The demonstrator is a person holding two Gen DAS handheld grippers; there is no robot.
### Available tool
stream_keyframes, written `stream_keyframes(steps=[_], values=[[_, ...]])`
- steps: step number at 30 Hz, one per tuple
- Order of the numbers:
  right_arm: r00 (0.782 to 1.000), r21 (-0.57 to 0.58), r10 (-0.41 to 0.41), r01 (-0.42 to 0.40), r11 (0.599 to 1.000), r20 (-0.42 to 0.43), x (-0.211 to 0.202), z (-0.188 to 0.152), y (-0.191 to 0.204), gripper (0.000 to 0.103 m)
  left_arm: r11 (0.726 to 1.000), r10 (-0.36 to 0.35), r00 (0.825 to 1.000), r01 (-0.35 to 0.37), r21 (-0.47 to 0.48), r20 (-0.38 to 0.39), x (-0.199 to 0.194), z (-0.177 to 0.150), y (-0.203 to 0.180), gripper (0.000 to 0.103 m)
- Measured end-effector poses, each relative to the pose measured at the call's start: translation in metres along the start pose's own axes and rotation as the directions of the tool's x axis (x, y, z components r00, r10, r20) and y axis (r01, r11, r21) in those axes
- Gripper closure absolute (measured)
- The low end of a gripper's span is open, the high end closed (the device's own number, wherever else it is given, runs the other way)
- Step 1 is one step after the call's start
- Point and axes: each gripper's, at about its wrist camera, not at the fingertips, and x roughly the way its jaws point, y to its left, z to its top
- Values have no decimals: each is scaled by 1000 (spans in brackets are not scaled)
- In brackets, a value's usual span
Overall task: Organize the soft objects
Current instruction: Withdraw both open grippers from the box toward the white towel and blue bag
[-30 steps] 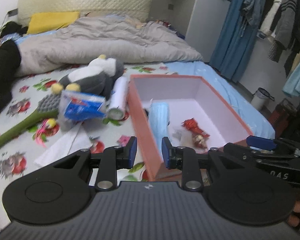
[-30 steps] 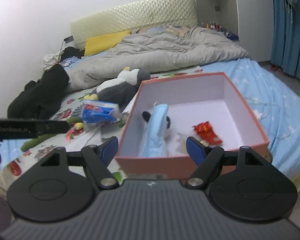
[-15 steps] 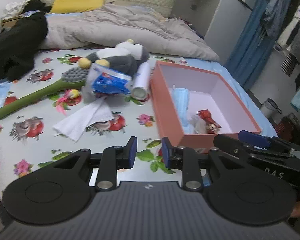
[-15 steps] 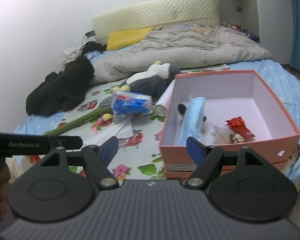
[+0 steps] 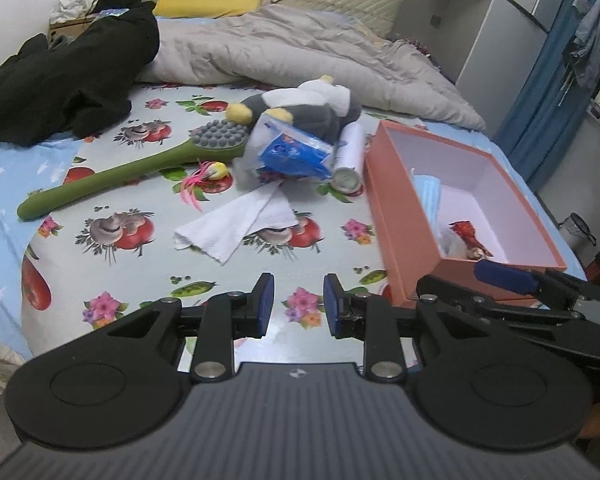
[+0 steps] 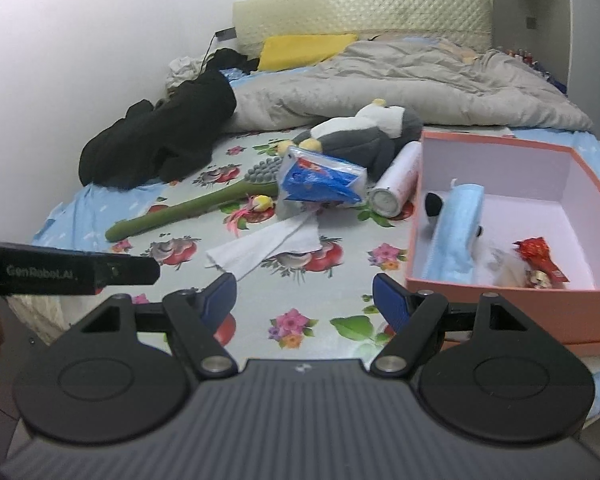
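Both grippers hung above the near edge of the fruit-and-flower print bedsheet [image 5: 112,236], neither holding anything. Left gripper [image 5: 298,306]: blue pads parted by a narrow gap, empty. Right gripper [image 6: 305,294]: spread wide, empty.

Soft objects left on the sheet: grey-and-white plush penguin [image 6: 364,134], folded white tissue [image 6: 266,248] just in front of it, and a blue-and-white plastic-wrapped pack [image 6: 320,180] leaning on the plush. The salmon-pink cardboard box [image 6: 500,308] sat to the right, already holding a light-blue face mask [image 6: 456,232] and a red foil wrapper [image 6: 538,256].

My read: next pick was probably the tissue, the nearest item. Come in low and flat, pinch at the thick folded edge so it lifts as 1 piece, clear the box wall before releasing. Avoid snagging the sheet.

The green long-handled brush [image 5: 132,172] and white cylindrical can [image 6: 396,184] looked rigid, so leave them.

Readable text: "GenRobot.AI" on the left gripper's side in the right view. Pack print was too blurred to read.
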Motion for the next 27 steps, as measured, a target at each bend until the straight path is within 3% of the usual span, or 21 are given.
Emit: stream_keyframes(steps=[7, 9, 17, 27], values=[[1000, -8, -12, 11, 1000, -6, 24, 10, 5, 26, 1000, 10, 1000, -10, 7, -11, 23, 15, 17, 71], [1000, -8, -26, 26, 1000, -10, 31, 13, 4, 26, 1000, 8, 1000, -8, -2, -18, 32, 19, 23, 65], [998, -11, -58, 58, 998, -35, 59, 21, -3, 26, 1000, 13, 999, -13, 5, -49, 68, 31, 39, 63], [996, -53, -46, 42, 998, -73, 95, 39, -5, 26, 999, 13, 995, -9, 31, -103, 114, 36, 47, 55]])
